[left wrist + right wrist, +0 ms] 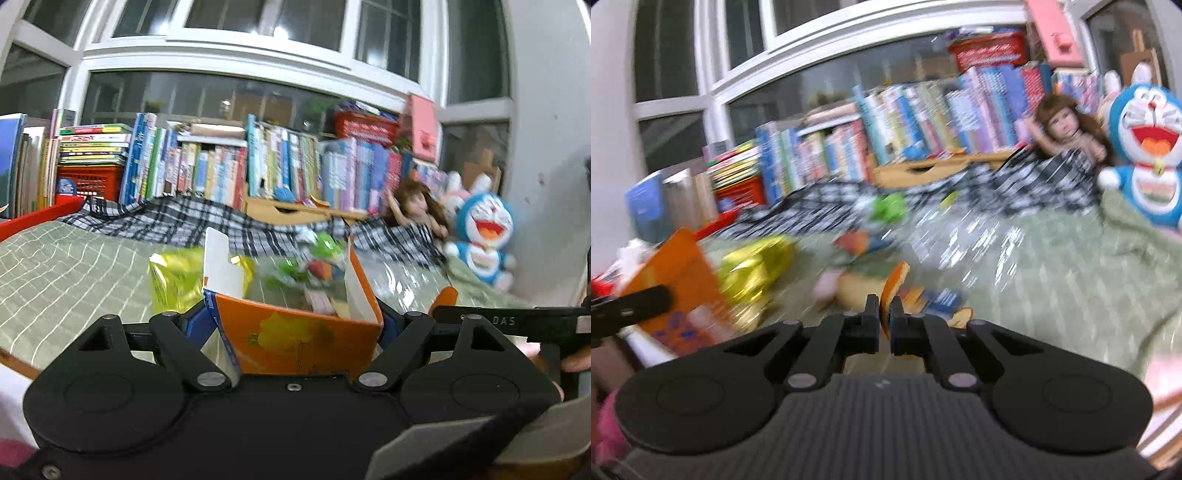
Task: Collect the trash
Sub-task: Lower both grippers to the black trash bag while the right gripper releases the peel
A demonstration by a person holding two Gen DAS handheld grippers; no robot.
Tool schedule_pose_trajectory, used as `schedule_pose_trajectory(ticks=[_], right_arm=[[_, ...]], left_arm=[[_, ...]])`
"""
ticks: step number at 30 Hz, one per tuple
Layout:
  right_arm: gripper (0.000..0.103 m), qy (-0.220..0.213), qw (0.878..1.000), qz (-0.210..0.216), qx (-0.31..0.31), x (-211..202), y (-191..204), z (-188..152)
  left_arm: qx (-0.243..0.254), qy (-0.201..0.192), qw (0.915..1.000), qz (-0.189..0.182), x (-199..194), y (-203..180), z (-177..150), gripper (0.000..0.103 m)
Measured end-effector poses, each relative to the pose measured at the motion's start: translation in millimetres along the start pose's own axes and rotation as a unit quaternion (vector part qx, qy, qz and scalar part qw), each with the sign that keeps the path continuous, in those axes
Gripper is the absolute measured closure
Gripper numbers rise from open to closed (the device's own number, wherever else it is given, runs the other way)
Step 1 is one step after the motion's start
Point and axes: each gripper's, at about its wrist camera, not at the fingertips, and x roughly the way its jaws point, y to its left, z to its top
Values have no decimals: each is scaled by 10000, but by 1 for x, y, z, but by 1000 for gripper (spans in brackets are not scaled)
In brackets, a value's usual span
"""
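holding the open orange carton (pixel 295 339) mouth-up, the left gripper (pixel 295 325) has its jaws spread wide and clamped on the carton's sides, just above the green checked bed cover (pixel 66 266). right gripper (pixel 885 314) is pressed together on a thin orange scrap (pixel 892 286), standing on edge between the pads. the carton sits to the left of the right gripper and near it, so my read is the scrap goes leftward and over the carton mouth.

Both wrist views skim low, near the littered bed (pixel 74 266), perhaps sharing bookshelves (pixel 905 110).

Bed (pixel 66 266) w/ wrappers (pixel 173 280), plaid cloth (pixel 177 218)
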Motion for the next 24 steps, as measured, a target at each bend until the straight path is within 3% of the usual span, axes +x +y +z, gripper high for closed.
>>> schedule_pose_trajectory(ticks=[4,11,15,24], right_arm=[[95,349,9990,270,1,-20,13,-27],[95,882,9951,258,360,-23,9,-61],[95,1164,9906,351,633,-18,1,-74],[94,2140,9658,673,1299,16,-36,-92]], left_arm=[[162,204,9993,-280,-24,-6,-14,22],[294,406,9962,-717,-45,-17,-25,22],[349,850,9910,-978,-43,-24,-39,22],[386,2094,9740,-778,2,-27,-93,22]])
